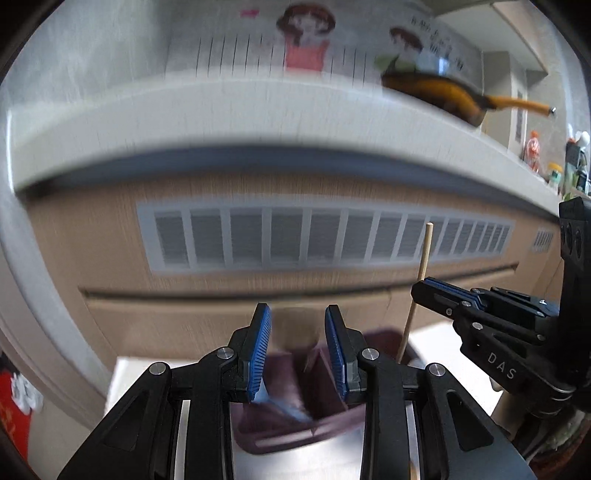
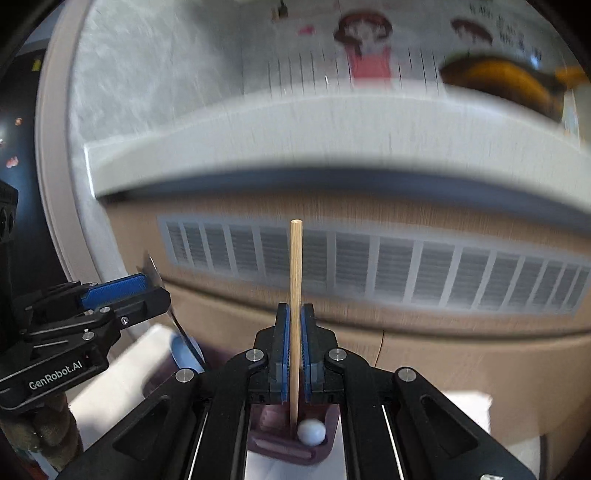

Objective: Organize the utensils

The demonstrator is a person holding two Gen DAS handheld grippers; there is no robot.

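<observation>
1. Right gripper [image 2: 294, 343] has its jaws closed tight on a thin wooden stick [image 2: 295, 280], which stands upright between the blue pads [image 2: 283, 350] with its flat top end well above the fingertips.
2. At the stick's lower end, a small white ball [image 2: 312, 432] sits over a compartment of the dark purple utensil tray [image 2: 291, 448]; whether the ball belongs to the stick is unclear.
3. Left gripper [image 1: 298, 347] has its jaws partly apart; in the right wrist view a flat, thin metal blade-like utensil [image 2: 157, 275] lies against its blue pad [image 2: 118, 290] and slants down toward the tray, but its exact kind is too blurred to tell.
4. Both grippers hang side by side above the same tray [image 1: 295, 432], whose divider separates its compartments.
5. That tray rests on a white table surface [image 1: 454, 354].
6. Beyond it stands a wood-toned cabinet front [image 1: 236, 184] with a long white slatted vent [image 1: 325, 240], topped by a pale grey counter [image 1: 207, 122].
7. An orange-brown frying pan [image 1: 443, 96] sits on the counter at the right, before a wall bearing cartoon figures [image 1: 306, 33].
8. Motion blur smears the background.
</observation>
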